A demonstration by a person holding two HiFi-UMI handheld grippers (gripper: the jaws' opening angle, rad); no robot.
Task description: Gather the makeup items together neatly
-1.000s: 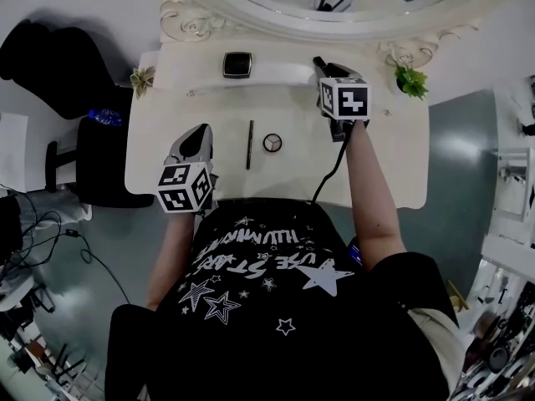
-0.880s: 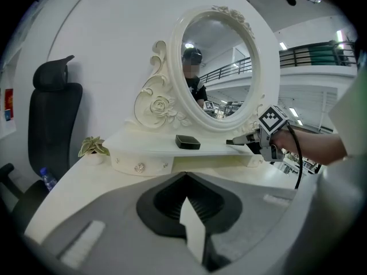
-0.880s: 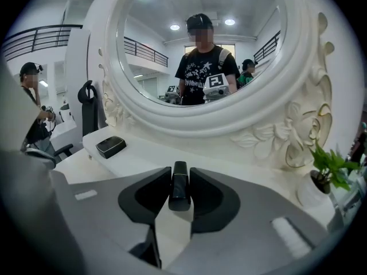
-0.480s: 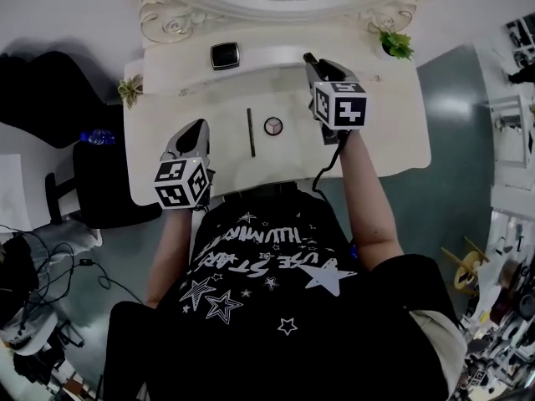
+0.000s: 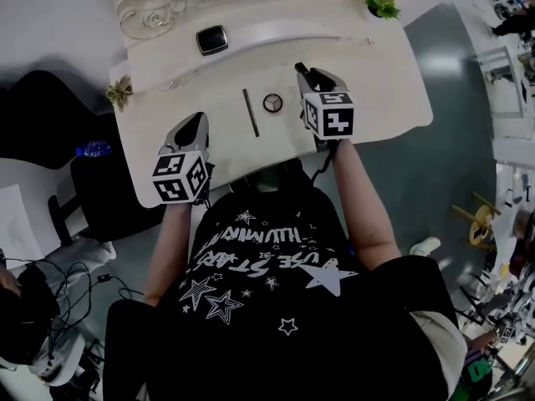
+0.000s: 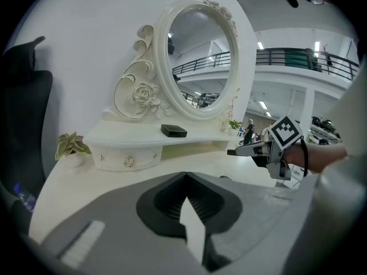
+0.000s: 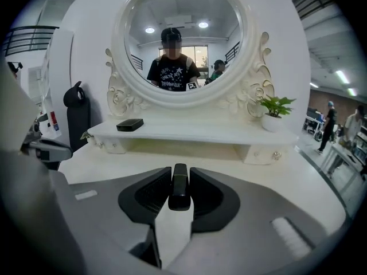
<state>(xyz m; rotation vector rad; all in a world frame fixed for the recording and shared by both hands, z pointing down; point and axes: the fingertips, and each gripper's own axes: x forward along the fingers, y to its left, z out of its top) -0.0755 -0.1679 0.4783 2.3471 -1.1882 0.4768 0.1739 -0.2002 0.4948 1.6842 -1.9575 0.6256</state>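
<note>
**Tube in hand, a spot beside the others to find**

My right gripper (image 5: 301, 70) is pinched on a short black tube (image 7: 179, 187), a lipstick by the look of it. The jaws press its two sides and nothing else is between them. I hold it over the middle of the dressing table (image 5: 372, 86), between the front edge and the raised shelf at the back, just right of the round pot (image 5: 272, 102). The tube lies along my jaws, so its long axis runs from me toward the mirror, and its far end pokes past the tips at the shelf.

My left gripper (image 5: 199, 124) is pressed together on nothing, near the front left edge.

I judge this to be the placing step. The pencil (image 5: 250, 112) lies left of the pot, its length running front to back. The next move calls for lowering the tube next to the pot, parallel to the pencil, and letting go only once it rests flat, since a round tube may roll. The black square compact (image 5: 211, 38) on the shelf is well apart from the rest
</note>
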